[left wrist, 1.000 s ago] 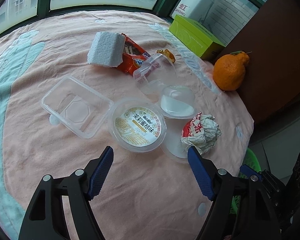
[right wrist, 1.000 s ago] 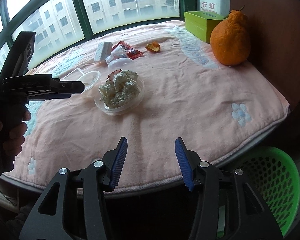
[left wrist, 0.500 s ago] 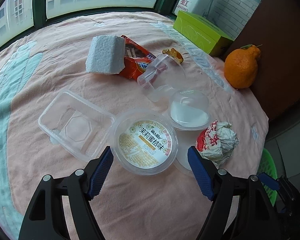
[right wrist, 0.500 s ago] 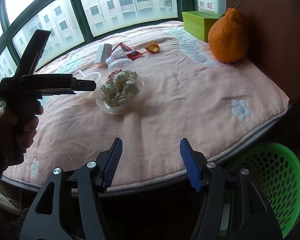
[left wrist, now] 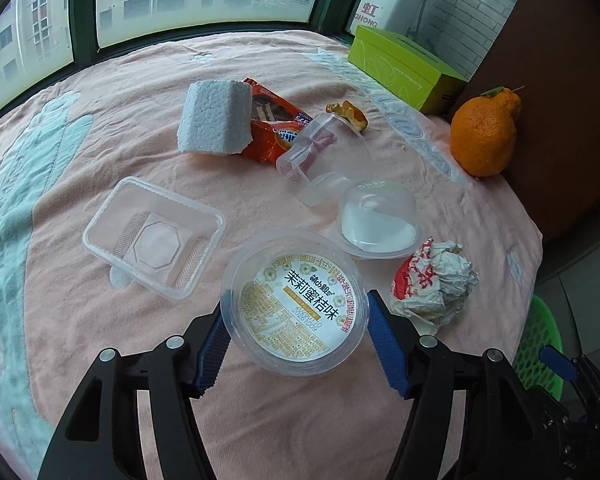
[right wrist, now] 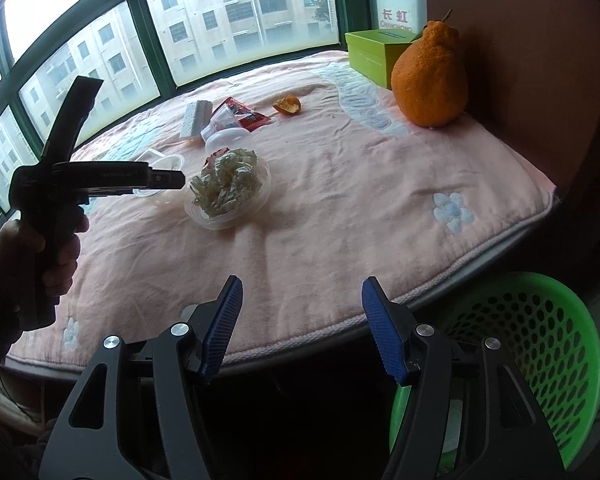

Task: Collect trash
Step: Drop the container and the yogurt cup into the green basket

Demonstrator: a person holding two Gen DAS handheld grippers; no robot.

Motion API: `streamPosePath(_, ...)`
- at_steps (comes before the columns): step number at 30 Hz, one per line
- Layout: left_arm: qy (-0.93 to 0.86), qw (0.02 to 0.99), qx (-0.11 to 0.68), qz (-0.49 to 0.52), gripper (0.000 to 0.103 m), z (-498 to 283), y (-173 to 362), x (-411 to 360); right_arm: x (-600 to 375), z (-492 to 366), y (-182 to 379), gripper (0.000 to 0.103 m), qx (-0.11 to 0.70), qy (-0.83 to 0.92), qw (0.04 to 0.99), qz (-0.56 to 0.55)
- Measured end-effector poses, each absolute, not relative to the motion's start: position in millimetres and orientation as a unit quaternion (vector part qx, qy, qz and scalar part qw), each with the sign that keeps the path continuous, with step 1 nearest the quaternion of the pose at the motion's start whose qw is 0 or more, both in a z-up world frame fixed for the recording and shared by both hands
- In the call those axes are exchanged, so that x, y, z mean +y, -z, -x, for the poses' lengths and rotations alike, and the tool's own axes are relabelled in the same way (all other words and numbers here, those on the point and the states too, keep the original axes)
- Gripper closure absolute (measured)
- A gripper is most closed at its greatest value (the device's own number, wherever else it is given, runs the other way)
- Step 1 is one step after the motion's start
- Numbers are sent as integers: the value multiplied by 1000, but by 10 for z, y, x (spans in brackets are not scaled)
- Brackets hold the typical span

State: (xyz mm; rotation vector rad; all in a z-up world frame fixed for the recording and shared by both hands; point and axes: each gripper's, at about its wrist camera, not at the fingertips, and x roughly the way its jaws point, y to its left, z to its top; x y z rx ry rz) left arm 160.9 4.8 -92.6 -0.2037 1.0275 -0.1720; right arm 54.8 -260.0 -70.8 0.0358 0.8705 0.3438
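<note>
Left wrist view: left gripper (left wrist: 296,332) is closing its jaws, now clamping the round labelled tub (left wrist: 296,300) at lower centre of frame; keeping the squeeze light is advisable, thin plastic. Right gripper (right wrist: 302,326) is idling apart beside the green basket (right wrist: 540,344)

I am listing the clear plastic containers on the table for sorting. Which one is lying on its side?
The clear cup next to the red snack wrapper. It lies tipped over, while the rectangular tray, labelled round tub and small dome sit flat.
</note>
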Motion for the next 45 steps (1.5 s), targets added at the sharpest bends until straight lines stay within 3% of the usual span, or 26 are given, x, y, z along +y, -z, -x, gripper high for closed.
streamPosePath(11, 211, 855, 467, 82, 41, -1144, 493, -737, -3338, -309, 621, 40, 414, -61, 907, -53)
streamPosePath(29, 369, 768, 524, -16, 40, -806, 1038, -2794, -4410, 333, 631, 40, 402, 66, 907, -109)
streamPosePath(37, 381, 759, 527, -17, 33, -699, 1080, -2893, -4520, 429, 655, 40, 397, 73, 907, -121)
streamPosePath(45, 352, 794, 496, -10, 33, -672, 796, -2443, -4293, 333, 596, 37, 393, 37, 912, -107)
